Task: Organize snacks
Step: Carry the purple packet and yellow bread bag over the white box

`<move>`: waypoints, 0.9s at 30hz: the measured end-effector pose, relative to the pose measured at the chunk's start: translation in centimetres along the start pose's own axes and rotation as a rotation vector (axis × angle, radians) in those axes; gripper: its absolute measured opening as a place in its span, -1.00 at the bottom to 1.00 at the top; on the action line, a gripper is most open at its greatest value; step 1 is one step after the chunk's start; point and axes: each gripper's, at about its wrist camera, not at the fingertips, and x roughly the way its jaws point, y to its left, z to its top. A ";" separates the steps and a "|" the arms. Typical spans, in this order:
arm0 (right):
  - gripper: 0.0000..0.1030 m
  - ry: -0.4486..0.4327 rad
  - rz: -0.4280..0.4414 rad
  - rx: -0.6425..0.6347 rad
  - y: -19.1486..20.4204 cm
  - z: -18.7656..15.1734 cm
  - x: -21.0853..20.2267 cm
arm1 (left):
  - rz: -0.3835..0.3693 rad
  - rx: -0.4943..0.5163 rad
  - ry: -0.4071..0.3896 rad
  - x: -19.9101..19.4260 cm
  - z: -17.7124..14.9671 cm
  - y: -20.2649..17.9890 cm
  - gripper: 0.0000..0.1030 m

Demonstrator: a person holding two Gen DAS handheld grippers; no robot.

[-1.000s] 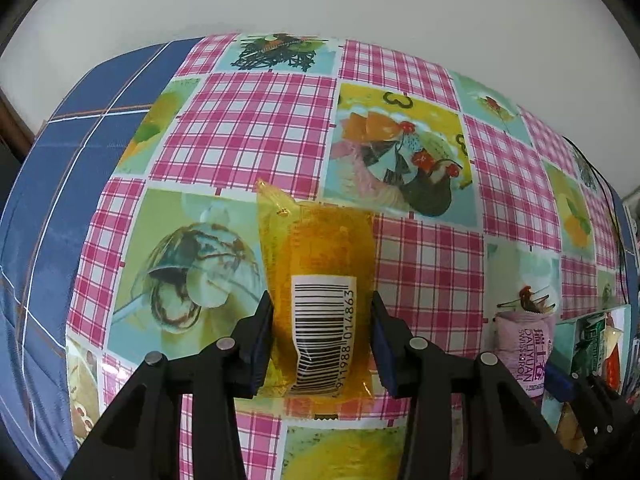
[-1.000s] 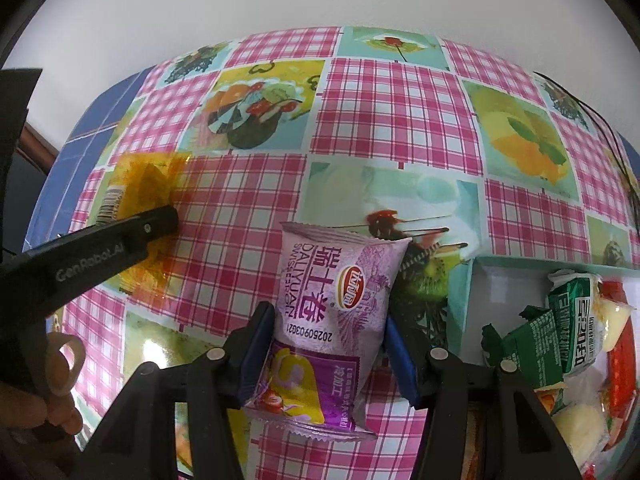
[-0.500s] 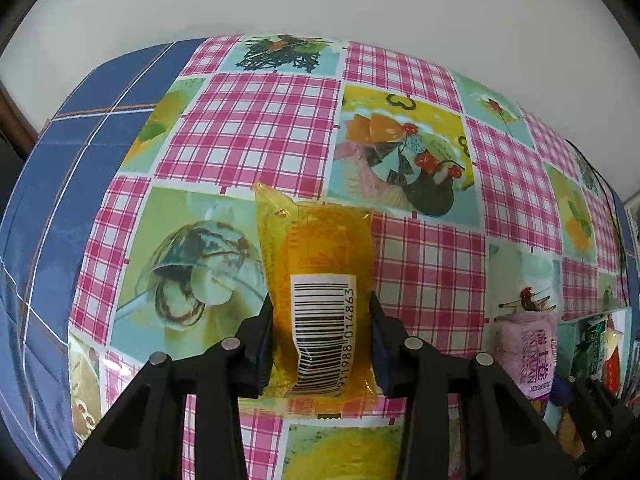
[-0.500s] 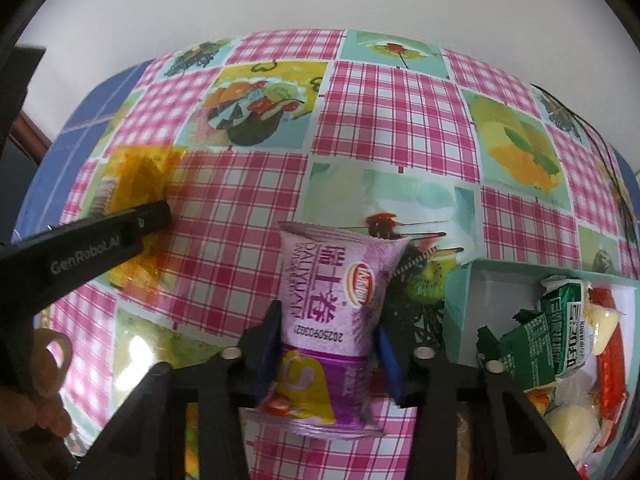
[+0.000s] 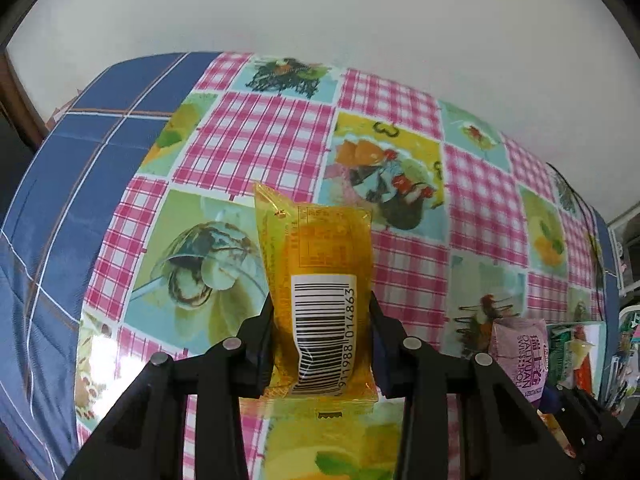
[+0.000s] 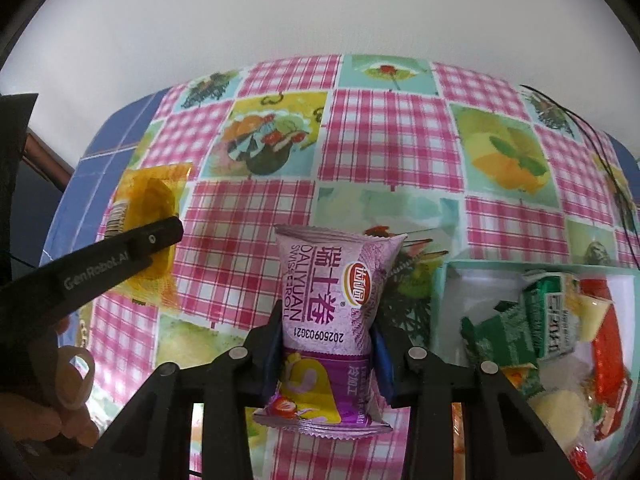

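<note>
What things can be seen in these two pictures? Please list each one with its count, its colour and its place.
yellow snack packet: one, yellow-orange with a white barcode, clamped between the left gripper's fingers.
purple Swiss roll packet: one, purple and pink, clamped between the right gripper's fingers.
box: one, white inside with a teal rim, on the table, right of the purple packet.
snacks in the box: several, green, red and pale yellow; exact count cannot be told.
tablecloth: one, pink check with fruit and dessert squares, blue border at the left.
wall: white, behind the table.
left gripper: one, black, shut on the yellow packet.
right gripper: one, black, shut on the purple packet.
hand: one, lower left of the right wrist view.
</note>
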 end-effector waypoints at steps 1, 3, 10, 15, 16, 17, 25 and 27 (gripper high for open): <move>-0.22 -0.005 0.001 0.004 -0.2 -0.1 -0.6 | -0.005 0.003 -0.006 -0.5 0.0 -0.3 -0.22; -0.22 -0.011 0.001 0.011 -0.4 -0.2 -1.5 | -0.021 0.004 -0.019 -1.7 -0.2 -0.7 -0.22; -0.22 -0.043 0.002 0.038 -2.0 -1.3 -5.3 | -0.052 -0.001 -0.055 -5.6 -1.7 -2.6 -0.22; -0.22 -0.064 -0.007 0.049 -2.8 -2.8 -7.6 | -0.073 0.022 -0.070 -7.8 -3.6 -4.3 -0.22; -0.22 -0.066 -0.008 0.052 -2.9 -3.2 -7.8 | -0.074 0.030 -0.073 -8.1 -4.1 -4.6 -0.22; -0.22 -0.068 -0.006 0.054 -3.1 -3.5 -8.0 | -0.075 0.037 -0.076 -8.4 -4.6 -4.9 -0.22; -0.22 -0.094 -0.018 0.062 -4.7 -6.5 -10.7 | -0.096 0.063 -0.101 -10.9 -7.9 -6.3 -0.22; -0.22 -0.107 -0.022 0.074 -5.4 -7.2 -11.4 | -0.106 0.076 -0.105 -11.3 -8.9 -6.9 -0.22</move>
